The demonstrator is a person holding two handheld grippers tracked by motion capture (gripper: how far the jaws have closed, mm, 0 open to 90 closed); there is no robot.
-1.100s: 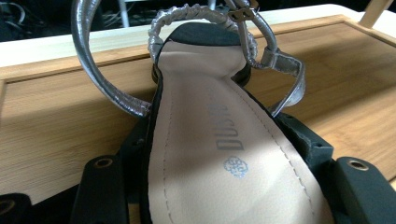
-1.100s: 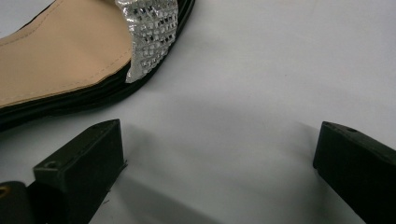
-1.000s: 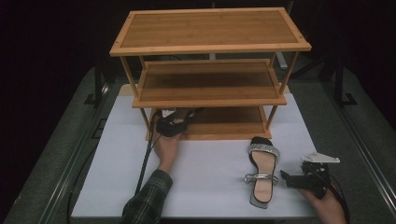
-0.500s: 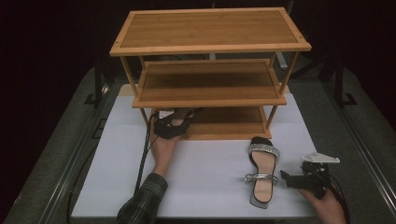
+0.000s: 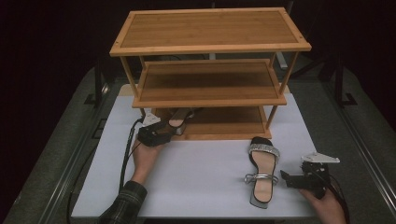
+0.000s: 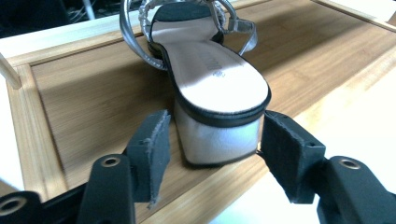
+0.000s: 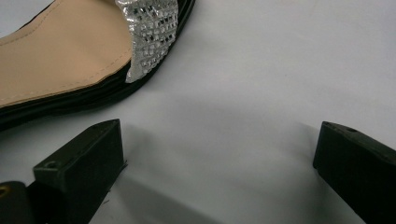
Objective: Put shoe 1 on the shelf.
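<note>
A silver-strapped black sandal [image 5: 180, 119] [image 6: 210, 70] stands on the bottom shelf [image 5: 229, 121] [image 6: 93, 93] of a wooden three-tier rack [image 5: 210, 28], its block heel at the front edge. My left gripper [image 5: 172, 130] [image 6: 215, 140] is open, with one jaw on each side of that heel and a small gap to it. The matching sandal [image 5: 261, 172] [image 7: 60, 51] lies flat on the white table mat [image 5: 205, 172], toe toward the rack. To its right my right gripper [image 5: 283, 177] [image 7: 219, 154] is open over bare mat, holding nothing.
The rack stands at the back of the white mat, and its top and middle shelves are bare. A black cable [image 5: 125, 163] trails from the left gripper along the person's sleeve. Grey table surround and dark metal rails border the mat.
My left gripper has drawn back a little toward the front left, away from the rack. The sandal stays on the bottom shelf. The right gripper and the other sandal have not moved.
</note>
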